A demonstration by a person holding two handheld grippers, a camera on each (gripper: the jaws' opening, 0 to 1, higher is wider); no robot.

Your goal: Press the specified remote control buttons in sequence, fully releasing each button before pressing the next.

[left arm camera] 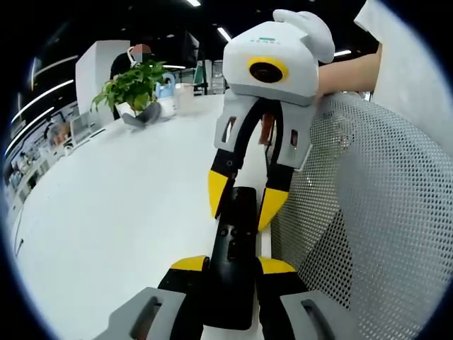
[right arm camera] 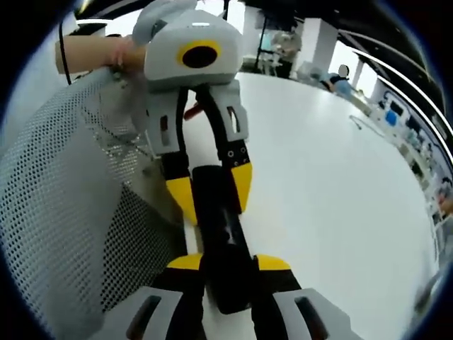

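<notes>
Remote control (left arm camera: 233, 248) clamped lengthwise between left gripper (left arm camera: 231, 268) and right gripper (left arm camera: 241, 202) fingertips

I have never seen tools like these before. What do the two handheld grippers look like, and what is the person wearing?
Each gripper, the right gripper and the left gripper, has a rounded white-grey body, black jointed jaw arms and yellow pointed tips. A yellow ring marks the front of each body. Reddish-brown wiring shows between the jaw arms. The right one carries a small green marking on top. The person wears a white short sleeve.
</notes>
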